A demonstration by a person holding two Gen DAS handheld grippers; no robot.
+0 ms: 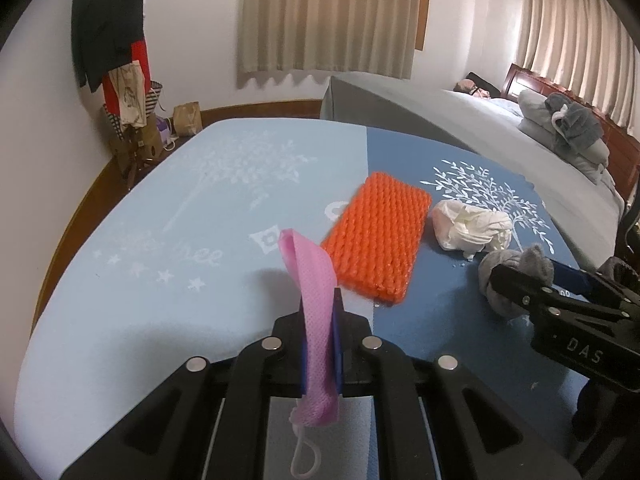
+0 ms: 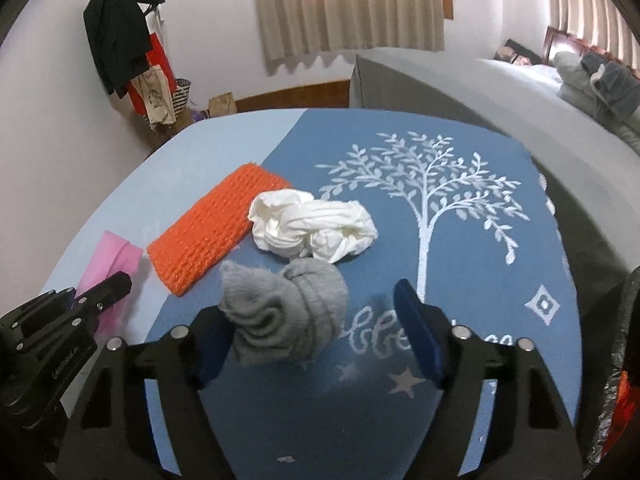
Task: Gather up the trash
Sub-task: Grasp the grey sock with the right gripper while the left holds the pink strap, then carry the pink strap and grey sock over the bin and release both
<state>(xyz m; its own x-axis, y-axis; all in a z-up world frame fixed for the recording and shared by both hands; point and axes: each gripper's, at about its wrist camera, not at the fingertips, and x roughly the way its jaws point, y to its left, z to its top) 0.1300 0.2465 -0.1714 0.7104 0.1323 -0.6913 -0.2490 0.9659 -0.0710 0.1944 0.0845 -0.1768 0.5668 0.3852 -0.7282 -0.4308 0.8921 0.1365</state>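
— Blue mat (image 2: pixel 460 360) with a white tree print, on a table in a bedroom. What's on it?
— Orange mesh (image 1: pixel 378 240), white tissue wad (image 2: pixel 312 226) just beside it, and a grey sock (image 2: pixel 286 314).
— Left gripper (image 1: pixel 320 344)?
— Clamped tight on a pink mesh strip (image 1: pixel 314 280), held upright.
— Right gripper (image 2: pixel 316 336)?
— Jaws apart around the sock; the left pad seems to touch it, the right stands clear.

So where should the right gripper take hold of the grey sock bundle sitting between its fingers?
Across the bulging middle of the grey sock bundle, coming down from above and the near side. The right gripper already straddles it, jaws open. The roll is thickest and soft there, while the loose cuff end at its left would slip free.
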